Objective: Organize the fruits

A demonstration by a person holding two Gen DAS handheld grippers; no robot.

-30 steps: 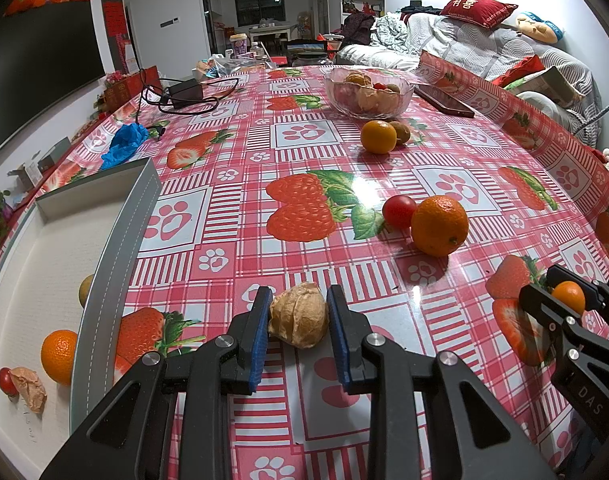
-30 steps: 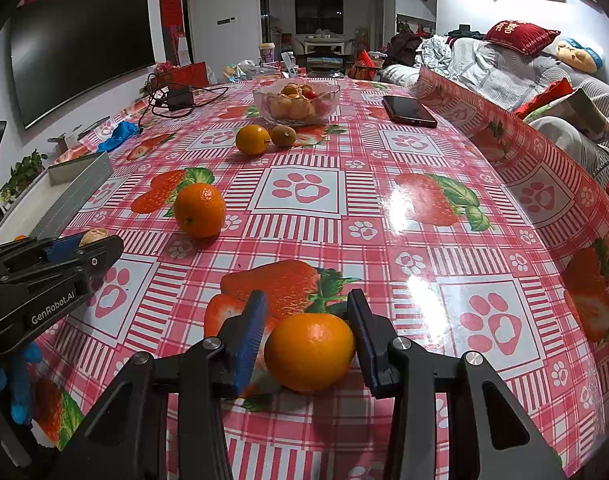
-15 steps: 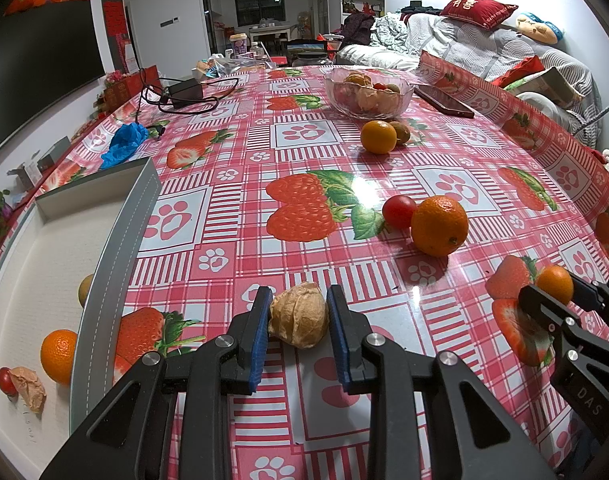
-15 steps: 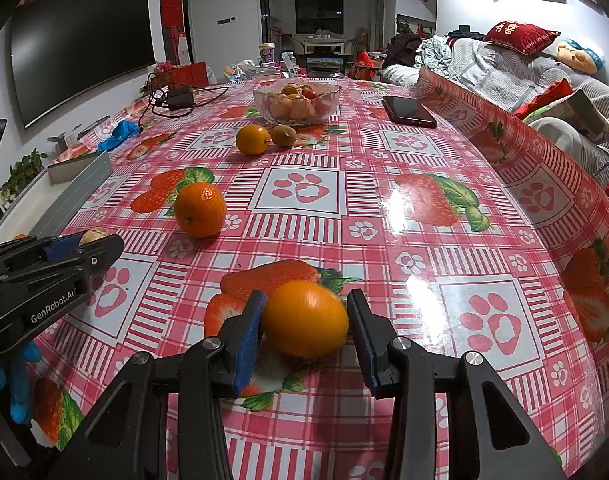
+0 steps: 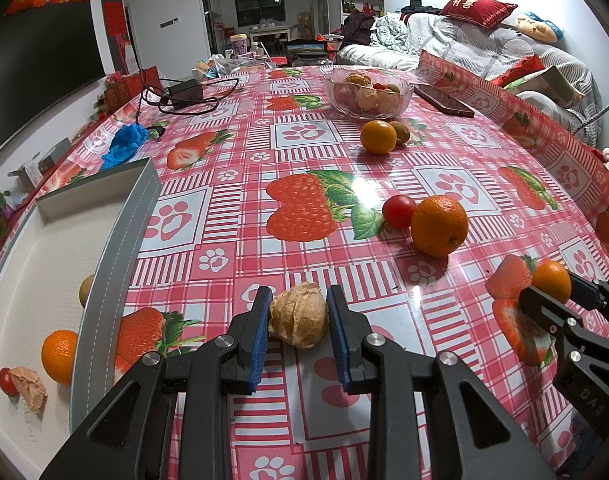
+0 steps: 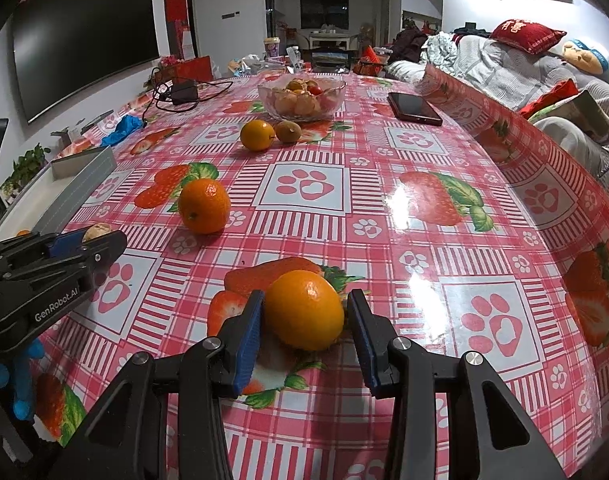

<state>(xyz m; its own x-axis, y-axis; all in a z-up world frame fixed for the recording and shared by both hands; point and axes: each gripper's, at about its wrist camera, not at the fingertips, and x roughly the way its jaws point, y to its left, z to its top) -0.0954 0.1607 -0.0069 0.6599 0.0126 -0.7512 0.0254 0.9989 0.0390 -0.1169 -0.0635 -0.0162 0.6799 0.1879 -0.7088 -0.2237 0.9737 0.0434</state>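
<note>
Between our right claw (image 6: 304, 330) pads the mandarin (image 6: 304, 309) has risen and tilted, its long axis now slanting left-up to right-down, gripped above the table (image 6: 384, 240). Our left claw (image 5: 297, 322) grips the papery husked fruit (image 5: 299, 315), unmoved.

1. The glossy plastic tablecloth (image 5: 304, 152) is checked red, pink and white, printed with red strawberries on green leaves and pink paw prints in white squares.
2. The round orange-skinned citrus fruit (image 6: 304, 310) is bright orange; the loose one (image 5: 439, 225) beside a shiny red cherry tomato (image 5: 399, 211) matches it.
3. The papery husked fruit (image 5: 299, 320) is tan-brown.
4. Both grippers are black with blue pads (image 5: 260, 336).
5. The shallow rectangular tray (image 5: 116, 264) is grey-rimmed, white inside.
6. The crumpled plastic glove (image 5: 124, 142) is blue.
</note>
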